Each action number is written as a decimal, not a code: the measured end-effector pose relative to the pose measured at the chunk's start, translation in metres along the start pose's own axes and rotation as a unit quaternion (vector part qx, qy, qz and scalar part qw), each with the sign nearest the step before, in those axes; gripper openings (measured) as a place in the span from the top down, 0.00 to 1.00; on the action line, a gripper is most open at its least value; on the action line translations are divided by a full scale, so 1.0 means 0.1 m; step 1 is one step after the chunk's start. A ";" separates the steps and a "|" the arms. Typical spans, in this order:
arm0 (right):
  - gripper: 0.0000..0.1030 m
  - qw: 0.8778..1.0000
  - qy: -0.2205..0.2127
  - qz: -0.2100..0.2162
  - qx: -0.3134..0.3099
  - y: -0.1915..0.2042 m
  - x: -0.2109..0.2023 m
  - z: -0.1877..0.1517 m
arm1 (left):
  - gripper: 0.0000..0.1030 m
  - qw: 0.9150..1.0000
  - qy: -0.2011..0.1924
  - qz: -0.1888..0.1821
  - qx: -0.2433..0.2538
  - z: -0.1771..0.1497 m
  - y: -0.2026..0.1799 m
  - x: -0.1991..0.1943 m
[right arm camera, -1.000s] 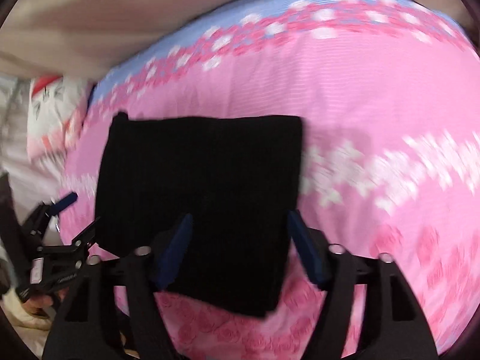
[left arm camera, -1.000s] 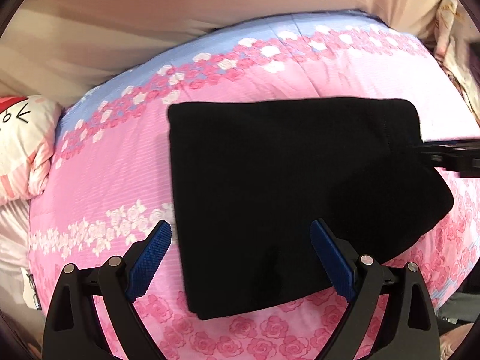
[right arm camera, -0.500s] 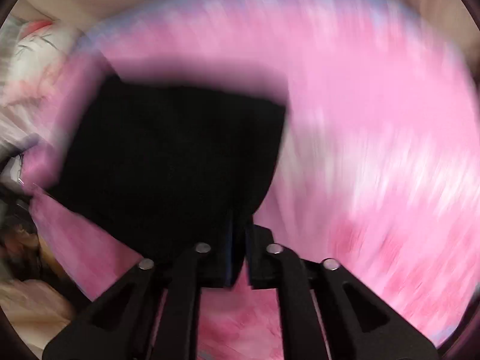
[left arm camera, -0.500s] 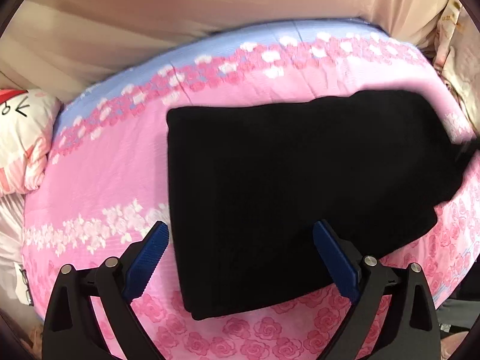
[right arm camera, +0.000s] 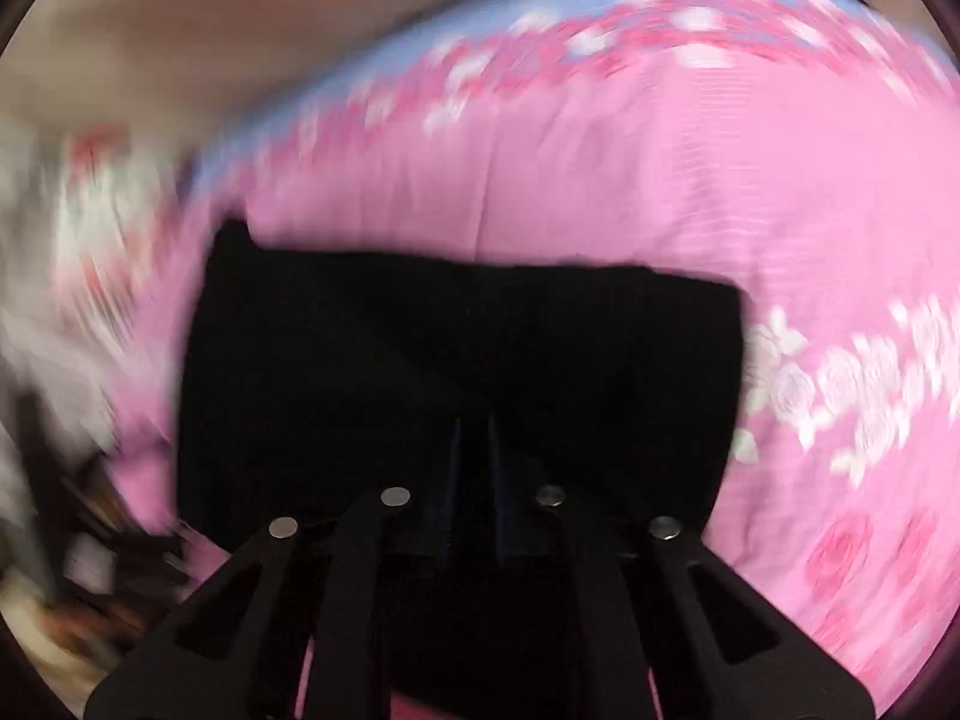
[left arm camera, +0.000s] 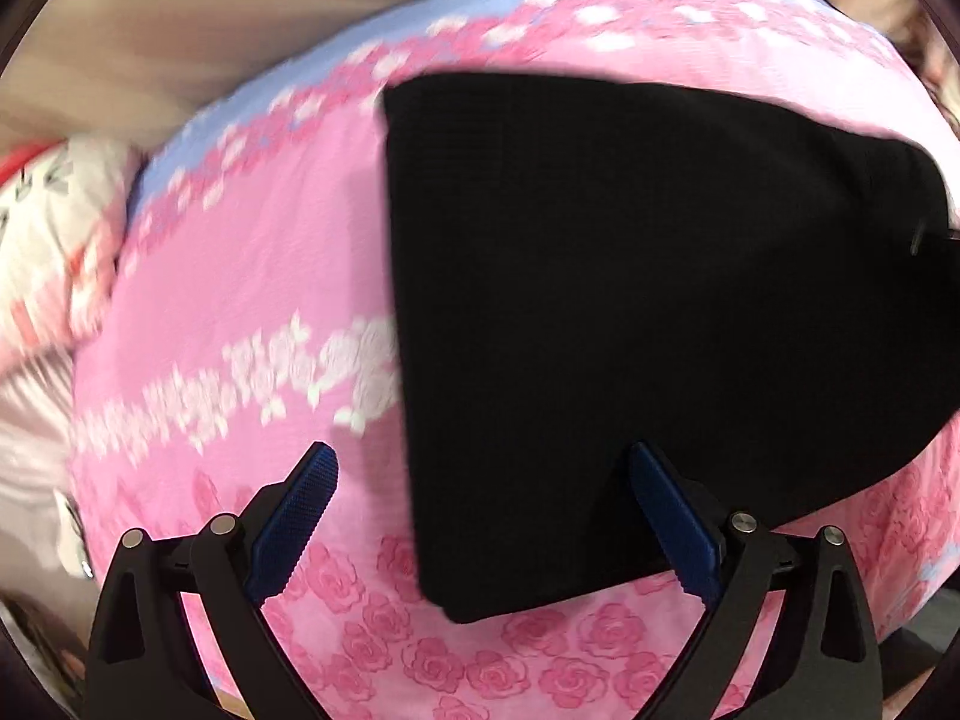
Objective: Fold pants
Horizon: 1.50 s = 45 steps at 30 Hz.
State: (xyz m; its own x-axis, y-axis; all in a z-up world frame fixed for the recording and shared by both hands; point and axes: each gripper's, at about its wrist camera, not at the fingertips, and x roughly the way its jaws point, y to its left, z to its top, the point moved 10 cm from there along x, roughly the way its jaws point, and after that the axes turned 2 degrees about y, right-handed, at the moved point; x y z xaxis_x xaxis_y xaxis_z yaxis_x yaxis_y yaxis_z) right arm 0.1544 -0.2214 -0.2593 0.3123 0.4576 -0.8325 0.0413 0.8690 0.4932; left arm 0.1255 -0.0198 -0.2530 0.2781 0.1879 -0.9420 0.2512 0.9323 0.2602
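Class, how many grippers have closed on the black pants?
1. The right gripper pinches the pants at their near edge; the left gripper stands open over their near corner.

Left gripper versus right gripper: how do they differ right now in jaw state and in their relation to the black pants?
The left gripper stands wide open, its blue pads straddling the near left edge of the black pants with nothing pinched. The right gripper is shut on the pants, its pads nearly together with dark cloth between them. The left gripper has the pink floral bedcover under one finger; the right sits wholly over the pants. Both point down at the same folded garment.
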 end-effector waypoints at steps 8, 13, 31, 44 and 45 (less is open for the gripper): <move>0.87 0.989 0.049 0.037 -0.134 1.09 0.67 0.41 | 0.06 1.000 -0.013 -0.015 -0.008 -0.06 0.07 0.01; 0.85 0.990 0.017 0.056 -0.125 1.65 0.73 0.90 | 0.06 1.000 -0.014 -0.021 -0.005 -0.06 0.08 0.02; 0.91 0.998 -0.006 -0.038 -0.041 0.47 0.51 0.55 | 0.05 0.997 -0.008 -0.069 -0.037 -0.10 0.18 0.11; 0.77 0.995 -0.055 -0.080 0.032 -0.47 -0.53 -0.37 | 0.06 0.999 -0.018 -0.034 -0.003 -0.08 -0.06 -0.20; 0.77 0.995 -0.053 -0.073 0.035 -0.47 -0.57 -0.45 | 0.06 0.999 -0.019 -0.039 -0.002 -0.09 -0.09 -0.23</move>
State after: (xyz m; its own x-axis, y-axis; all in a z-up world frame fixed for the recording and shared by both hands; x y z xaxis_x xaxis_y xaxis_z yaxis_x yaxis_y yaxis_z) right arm 0.0916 -0.2799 -0.2462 0.3957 0.3012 -0.8676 0.1592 0.9079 0.3877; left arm 0.1084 -0.0300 -0.2357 0.2918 0.1025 -0.9510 0.2694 0.9452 0.1846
